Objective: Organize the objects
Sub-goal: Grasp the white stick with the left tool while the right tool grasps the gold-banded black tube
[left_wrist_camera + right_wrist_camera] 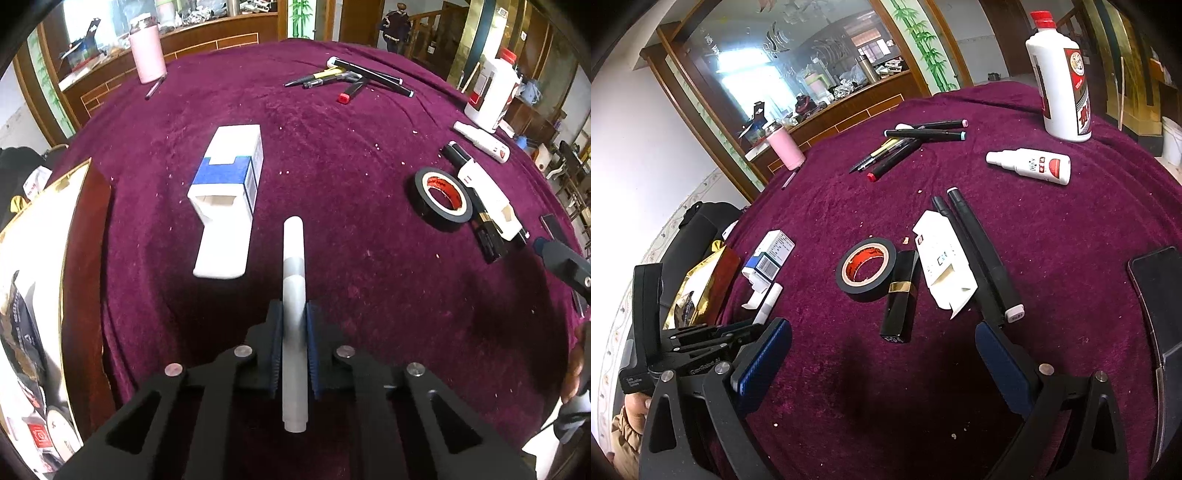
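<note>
One white tube [294, 295], one tape roll [441, 198], two cartons [227, 177].

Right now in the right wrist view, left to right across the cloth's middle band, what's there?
Gold bag → blue-and-white box → tape roll → black lipstick → white carton → phone.

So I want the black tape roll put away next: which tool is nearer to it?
Right. The right tool hangs open just short of the black tape roll, with only the black lipstick case near its path. The left tool is off to the side, shut on a white tube.
</note>
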A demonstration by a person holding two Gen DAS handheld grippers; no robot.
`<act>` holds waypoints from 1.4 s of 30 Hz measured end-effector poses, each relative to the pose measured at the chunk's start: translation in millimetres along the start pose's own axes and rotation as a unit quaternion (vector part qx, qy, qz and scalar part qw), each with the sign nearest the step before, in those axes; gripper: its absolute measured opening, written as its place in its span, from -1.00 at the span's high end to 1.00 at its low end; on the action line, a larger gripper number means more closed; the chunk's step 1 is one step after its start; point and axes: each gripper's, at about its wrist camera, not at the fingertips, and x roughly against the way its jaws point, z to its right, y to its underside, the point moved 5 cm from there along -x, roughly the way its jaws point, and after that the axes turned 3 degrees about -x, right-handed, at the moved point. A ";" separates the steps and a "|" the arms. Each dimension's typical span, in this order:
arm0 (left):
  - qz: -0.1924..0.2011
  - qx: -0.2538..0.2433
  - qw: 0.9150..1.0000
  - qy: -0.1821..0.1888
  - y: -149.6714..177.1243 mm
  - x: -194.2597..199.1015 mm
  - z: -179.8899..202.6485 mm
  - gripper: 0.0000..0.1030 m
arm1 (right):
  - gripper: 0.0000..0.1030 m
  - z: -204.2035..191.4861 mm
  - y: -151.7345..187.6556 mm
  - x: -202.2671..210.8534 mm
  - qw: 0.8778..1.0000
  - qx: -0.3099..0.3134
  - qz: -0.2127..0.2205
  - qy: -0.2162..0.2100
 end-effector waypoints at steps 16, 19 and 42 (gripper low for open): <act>-0.026 0.028 0.994 0.105 36.3 17.4 1.2 0.77 | -0.37 -15.2 -4.1 -44.2 0.997 0.046 -0.063 0.023; -0.028 0.022 0.994 0.102 34.9 16.8 2.7 0.76 | -0.23 -8.7 -10.5 -53.6 0.996 0.035 -0.070 0.036; -0.041 -0.012 0.996 0.078 33.9 16.1 11.3 0.76 | 0.35 -8.5 -18.4 -62.8 0.989 0.088 -0.079 0.084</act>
